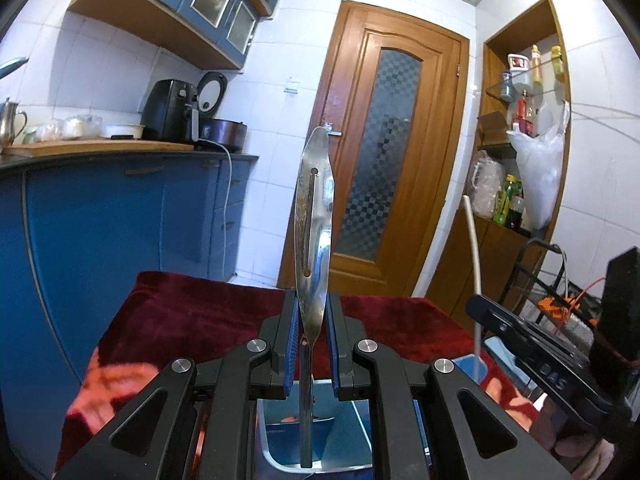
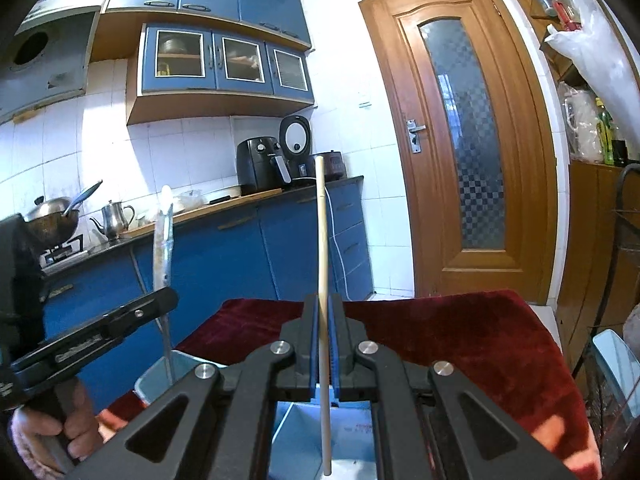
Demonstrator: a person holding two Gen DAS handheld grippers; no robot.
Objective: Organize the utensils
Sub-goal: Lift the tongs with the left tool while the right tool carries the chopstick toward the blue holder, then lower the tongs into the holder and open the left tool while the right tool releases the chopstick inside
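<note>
1. The left gripper [image 1: 312, 344] pinched a slotted metal spatula [image 1: 314, 216] between its blue pads [image 1: 293, 344]. The blade stood upright, edge-on to the camera, and the thin handle hung down below the jaws.
2. The lower end of that handle reached into a shiny metal container [image 1: 320, 440] on the dark red cloth [image 1: 192, 312]. I could not tell if it touched the bottom, because the gripper's black frame covered most of the container.
3. The right gripper [image 2: 322, 344] had its jaws pressed almost together on a single pale chopstick [image 2: 321, 240], which stood nearly upright.
4. The chopstick's lower tip hung over the same kind of metal container [image 2: 304, 424]; only its inner wall showed between the gripper arms, and contact with the bottom was unclear.
5. From the right wrist view the other gripper was partly cut off at the left edge, and a hand [image 2: 76, 420] around its grip was half hidden.
6. The spatula blade there looked blurred and washed out by light.
7. The cloth's near edge was hidden in both views.
</note>
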